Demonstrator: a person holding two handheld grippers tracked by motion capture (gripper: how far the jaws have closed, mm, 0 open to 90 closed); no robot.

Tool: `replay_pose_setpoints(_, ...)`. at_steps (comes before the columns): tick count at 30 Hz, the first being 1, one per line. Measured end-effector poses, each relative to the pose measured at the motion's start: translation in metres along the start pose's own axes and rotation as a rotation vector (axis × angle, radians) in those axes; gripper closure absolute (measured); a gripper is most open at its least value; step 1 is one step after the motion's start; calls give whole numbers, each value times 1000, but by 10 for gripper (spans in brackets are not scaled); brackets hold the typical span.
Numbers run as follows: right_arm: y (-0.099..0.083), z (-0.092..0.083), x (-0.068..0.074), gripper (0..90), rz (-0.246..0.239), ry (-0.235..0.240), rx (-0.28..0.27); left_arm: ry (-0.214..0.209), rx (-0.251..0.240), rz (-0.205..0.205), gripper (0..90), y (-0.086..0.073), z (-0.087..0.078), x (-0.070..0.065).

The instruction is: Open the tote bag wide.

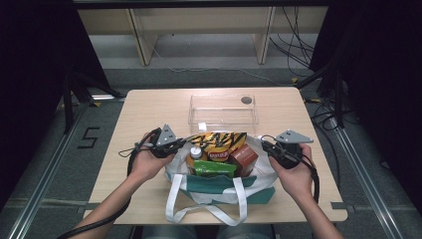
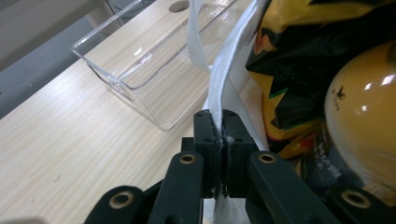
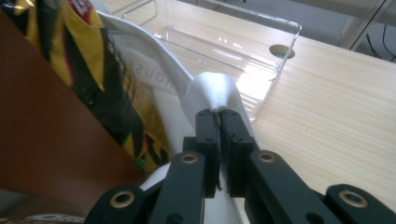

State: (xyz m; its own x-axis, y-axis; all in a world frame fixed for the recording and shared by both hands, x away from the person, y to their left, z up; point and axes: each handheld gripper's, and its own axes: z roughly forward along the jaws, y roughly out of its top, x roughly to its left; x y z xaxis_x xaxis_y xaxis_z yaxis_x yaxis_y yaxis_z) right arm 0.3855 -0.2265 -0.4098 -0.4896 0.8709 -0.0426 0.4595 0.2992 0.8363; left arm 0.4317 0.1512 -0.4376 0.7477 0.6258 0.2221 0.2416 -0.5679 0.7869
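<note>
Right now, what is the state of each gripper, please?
Left gripper: closed on the white bag's fabric edge.
Right gripper: closed on a fold of the same white bag's fabric.

A light wooden table point(image 1: 144, 107) stands on a grey floor point(image 1: 209, 52). Past the grippers, at the far end, is a pale wooden shelf point(image 1: 199, 22). Black cables point(image 1: 293, 47) lie on the floor. Both sides are dark.

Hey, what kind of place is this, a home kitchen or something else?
Probably a lab or recording room, not a kitchen: a bare wooden table stands between dark curtains, loose cables trail on the floor, and a "5" is marked beside it.
</note>
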Motion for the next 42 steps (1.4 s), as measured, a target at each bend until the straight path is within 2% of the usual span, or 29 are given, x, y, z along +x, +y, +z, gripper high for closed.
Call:
replay_pose_setpoints(1, -1, 3, -1, 872, 12, 8, 0, 5, 0, 7, 860, -1, 1, 0)
replay_pose_setpoints(2, -3, 4, -3, 872, 5, 8, -2, -1, -6, -18, 860, -3, 5, 0)
replay_pose_setpoints(3, -4, 7, -4, 872, 20, 13, 4, 5, 7, 5, 859, -3, 5, 1)
replay_pose_setpoints(4, -6, 11, -6, 874, 53, 36, 19, 0, 11, 5, 859, -4, 6, 1)
replay_pose_setpoints(7, -8, 15, -5, 881, 79, 25, 35, 2, 7, -14, 858, -8, 11, 1)
replay_pose_setpoints(8, -9, 17, -9, 884, 55, 26, 32, 2, 14, -5, 857, -9, 12, 2)
replay_pose_setpoints(10, -11, 21, -11, 885, 69, 39, 29, 3, 21, -8, 857, -10, 13, 2)
replay_pose_setpoints(11, -11, 21, -10, 886, 78, 41, 49, -2, 21, -12, 857, -10, 14, 2)
replay_pose_setpoints(12, -12, 23, -10, 887, 66, 29, 43, -1, 22, -8, 856, -11, 14, 3)
replay_pose_setpoints(13, -13, 23, -7, 888, 97, 30, 55, 0, 23, -12, 856, -11, 14, 3)
replay_pose_setpoints(14, -14, 25, -11, 888, 48, 22, 60, -2, 10, -14, 856, -12, 16, 3)
replay_pose_setpoints(15, -14, 26, -10, 888, 69, 33, 60, 0, 10, -23, 856, -13, 16, 3)
replay_pose_setpoints(18, -16, 29, -10, 889, 63, 31, 72, -10, 12, -52, 857, -15, 18, 4)
replay_pose_setpoints(19, -16, 30, -11, 889, 65, 33, 77, -11, 15, -44, 857, -15, 18, 5)
replay_pose_setpoints(20, -18, 32, -12, 889, 44, 32, 66, -15, 14, -60, 857, -17, 19, 5)
replay_pose_setpoints(22, -18, 34, -12, 889, 55, 36, 81, -19, 4, -67, 856, -18, 21, 5)
replay_pose_setpoints(24, -20, 36, -9, 889, 79, 25, 95, -14, 2, -70, 856, -20, 23, 4)
replay_pose_setpoints(27, -21, 39, -12, 889, 72, 44, 100, -12, 22, -57, 855, -20, 23, 5)
replay_pose_setpoints(28, -22, 39, -11, 889, 68, 27, 93, -14, 17, -53, 855, -21, 24, 5)
replay_pose_setpoints(29, -23, 41, -13, 889, 43, 30, 87, -6, 7, -65, 855, -22, 26, 4)
replay_pose_setpoints(31, -23, 41, -13, 889, 47, 55, 107, -8, 15, -66, 854, -23, 27, 3)
replay_pose_setpoints(32, -24, 41, -13, 889, 45, 37, 103, -7, 28, -57, 854, -24, 26, 3)
replay_pose_setpoints(34, -24, 40, -9, 888, 87, 32, 114, -8, 28, -56, 853, -24, 26, 3)
replay_pose_setpoints(35, -25, 41, -11, 888, 56, 33, 104, -4, 29, -53, 852, -24, 26, 4)
replay_pose_setpoints(37, -23, 39, -11, 884, 66, 41, 99, -6, 16, -66, 841, -23, 25, 3)
replay_pose_setpoints(39, -22, 38, -13, 852, 50, 41, 78, 0, 3, -74, 811, -22, 23, 4)
replay_pose_setpoints(40, -21, 34, -12, 828, 66, 39, 76, 2, -6, -81, 793, -21, 21, 4)
replay_pose_setpoints(41, -18, 30, -11, 801, 106, 44, 77, 4, 9, -60, 771, -20, 18, 7)
replay_pose_setpoints(42, -18, 27, -9, 778, 145, 51, 64, 8, -4, -86, 746, -19, 17, 6)
